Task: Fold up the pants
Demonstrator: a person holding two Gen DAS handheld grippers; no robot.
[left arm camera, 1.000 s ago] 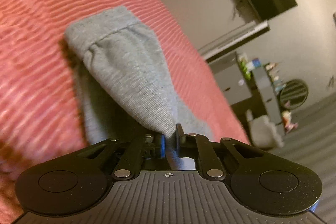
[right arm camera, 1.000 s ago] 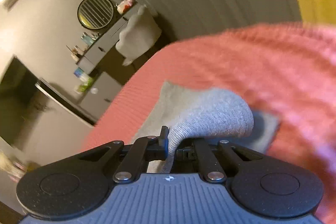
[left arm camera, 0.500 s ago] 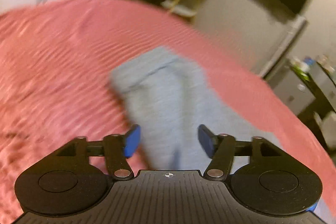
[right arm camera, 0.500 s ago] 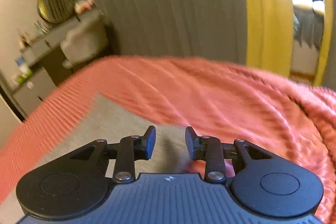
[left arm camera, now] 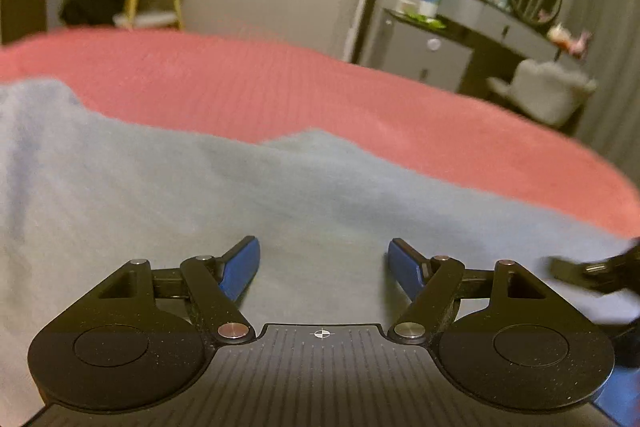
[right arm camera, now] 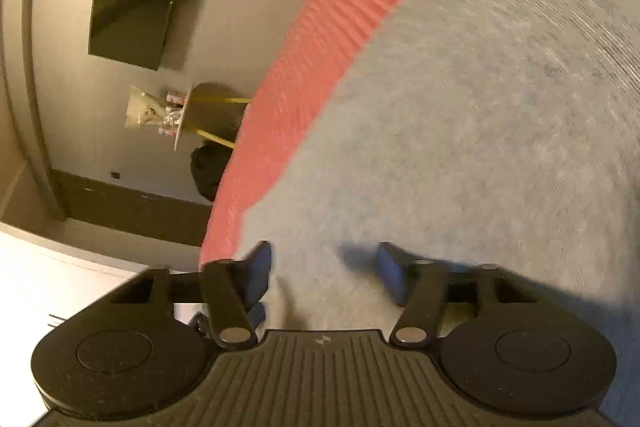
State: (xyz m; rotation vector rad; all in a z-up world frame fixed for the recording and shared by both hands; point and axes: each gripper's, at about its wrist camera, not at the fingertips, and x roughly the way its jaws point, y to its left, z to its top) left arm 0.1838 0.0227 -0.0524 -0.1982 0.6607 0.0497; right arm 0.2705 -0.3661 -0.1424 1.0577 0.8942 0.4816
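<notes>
So here's where I'm at with the grey pants (left arm camera: pixel 168 195): they're lying flat on the bed (left arm camera: pixel 320 87), on the pink ribbed cover, and they fill pretty much everything right under my two tools.

Starting on the left: my left gripper (left arm camera: pixel 324 267) has its jaws spread wide and nothing between the blue pads, just cloth lying below and ahead of them. They've just been opening, and there's no fabric pinched now. From that view the pants run side to side across the frame, with the far edge making a low peak just past the middle and the pink cover beyond it. At the far right edge of that view I can see a dark bit of my other tool, so the two are close together.

My right gripper (right arm camera: pixel 324 271) is parted too, less wide, empty, hovering low over the cloth. Its view is rolled, so the pants' edge runs diagonally up from just by the left pad, pink cover on that side, grey everywhere else.

My guess is the next fold turns on that edge. The right jaws sit nearer to it, nearly on top of a corner, so I'd grab there first.
</notes>
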